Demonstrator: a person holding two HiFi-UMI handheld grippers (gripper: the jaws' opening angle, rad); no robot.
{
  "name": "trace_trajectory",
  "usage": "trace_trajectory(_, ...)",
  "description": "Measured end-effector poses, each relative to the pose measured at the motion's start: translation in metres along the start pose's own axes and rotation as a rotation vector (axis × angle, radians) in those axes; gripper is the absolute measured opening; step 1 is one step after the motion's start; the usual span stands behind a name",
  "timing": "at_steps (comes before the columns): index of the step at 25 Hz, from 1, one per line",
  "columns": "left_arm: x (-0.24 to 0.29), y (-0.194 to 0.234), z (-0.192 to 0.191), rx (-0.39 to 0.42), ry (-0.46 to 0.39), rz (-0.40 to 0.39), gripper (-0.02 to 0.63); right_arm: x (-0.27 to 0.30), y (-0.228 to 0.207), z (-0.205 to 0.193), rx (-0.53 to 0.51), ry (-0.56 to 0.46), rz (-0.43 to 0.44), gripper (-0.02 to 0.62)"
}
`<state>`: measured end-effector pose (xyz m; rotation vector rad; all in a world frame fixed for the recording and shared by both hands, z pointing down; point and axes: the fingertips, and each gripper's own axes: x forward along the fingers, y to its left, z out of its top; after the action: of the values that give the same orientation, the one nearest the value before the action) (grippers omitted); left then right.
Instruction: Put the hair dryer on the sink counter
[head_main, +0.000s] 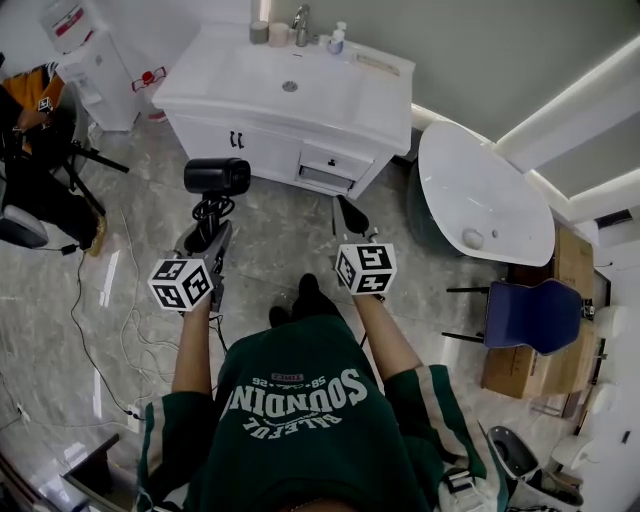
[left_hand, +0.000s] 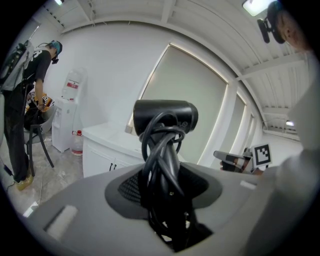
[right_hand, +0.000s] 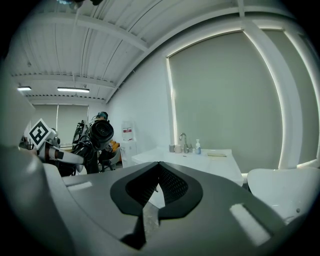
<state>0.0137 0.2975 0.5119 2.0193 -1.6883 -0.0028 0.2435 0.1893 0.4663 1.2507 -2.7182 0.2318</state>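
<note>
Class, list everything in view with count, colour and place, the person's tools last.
hair dryer: one, black, cord wound on it, held in left tool
sink counter: one, white, top of head view
faucet: one, metal, counter's back edge
bottle: one, white, beside faucet
water dispenser: one, white, left of counter
oval surface: one, white, right of counter
chair: one, blue, far right
left tool: one, grey, shut on hair dryer
right tool: one, grey, shut, empty
</note>
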Motion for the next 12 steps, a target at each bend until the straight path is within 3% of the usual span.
trace_trajectory(12,0.015,0.019,0.006,0.006,-0.001,0.013,0.227,0.033,-0.005,-0.004,0.006,0.015,0.020,0.005)
